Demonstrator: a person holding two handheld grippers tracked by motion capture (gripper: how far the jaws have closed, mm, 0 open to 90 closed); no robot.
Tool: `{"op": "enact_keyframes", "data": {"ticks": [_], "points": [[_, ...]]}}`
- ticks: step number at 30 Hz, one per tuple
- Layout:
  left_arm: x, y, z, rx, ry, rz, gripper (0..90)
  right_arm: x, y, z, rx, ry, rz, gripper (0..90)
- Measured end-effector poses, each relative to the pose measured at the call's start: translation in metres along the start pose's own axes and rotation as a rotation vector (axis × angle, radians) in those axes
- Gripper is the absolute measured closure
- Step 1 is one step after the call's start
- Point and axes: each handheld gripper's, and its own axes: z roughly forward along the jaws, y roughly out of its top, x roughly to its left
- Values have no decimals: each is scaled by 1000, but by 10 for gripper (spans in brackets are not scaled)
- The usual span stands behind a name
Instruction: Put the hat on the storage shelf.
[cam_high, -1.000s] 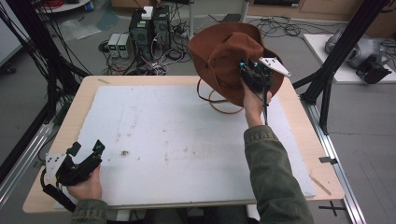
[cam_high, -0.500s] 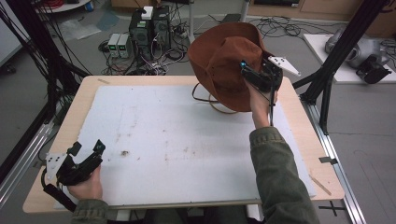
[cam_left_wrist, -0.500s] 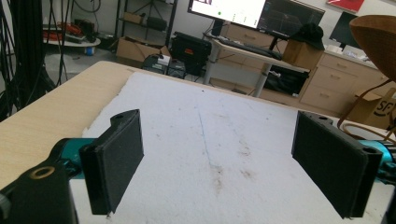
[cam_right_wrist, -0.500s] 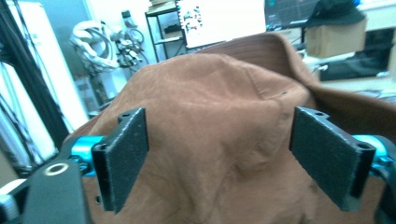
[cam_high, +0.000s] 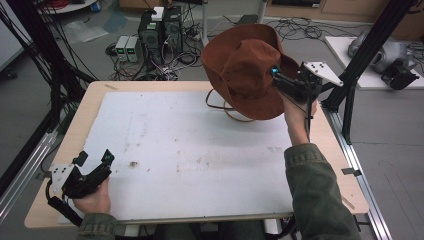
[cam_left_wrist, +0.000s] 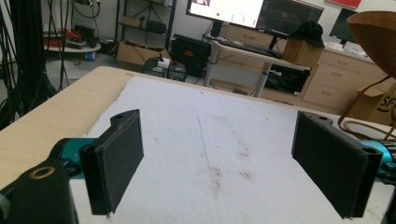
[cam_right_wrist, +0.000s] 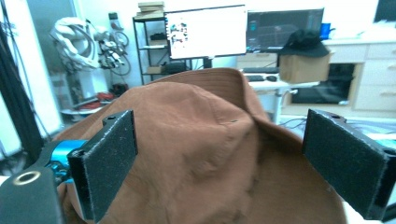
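A brown brimmed hat stands tilted up over the far right of the table, its crown turned toward my right gripper. The chin cord hangs down in a loop onto the white mat. In the right gripper view the jaws of the right gripper stand wide apart, with the hat's crown bulging close in front of them. I cannot tell what props the hat up. My left gripper rests open at the near left corner, with only bare mat between the jaws of the left gripper.
A stained white mat covers most of the wooden table. Black frame posts rise at the table's far right and left. Computer boxes and cables lie on the floor beyond the far edge.
My right gripper has shifted a little to the right and the hat has tipped up with it. The left gripper has stayed put.
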Motion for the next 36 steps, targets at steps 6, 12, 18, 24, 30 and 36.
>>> {"op": "enact_keyframes", "data": {"ticks": [6,12,18,24,30,36], "points": [[0,1,-1,-4,2,0,168,-5,-3,-40,-18,-22,-46,101],[-1,1,-1,-10,3,1,169,-2,-12,-78,-42,-22,-66,101],[-2,2,-3,-20,14,30,169,0,-28,-103,-61,-42,-81,101],[-4,3,-2,-19,16,54,169,-2,-61,-119,-53,-69,-45,101],[-3,2,-2,-18,19,58,168,-12,-110,-126,18,-99,-3,101],[-3,2,-1,-20,24,61,168,-19,-144,-129,64,-126,-9,101]]}}
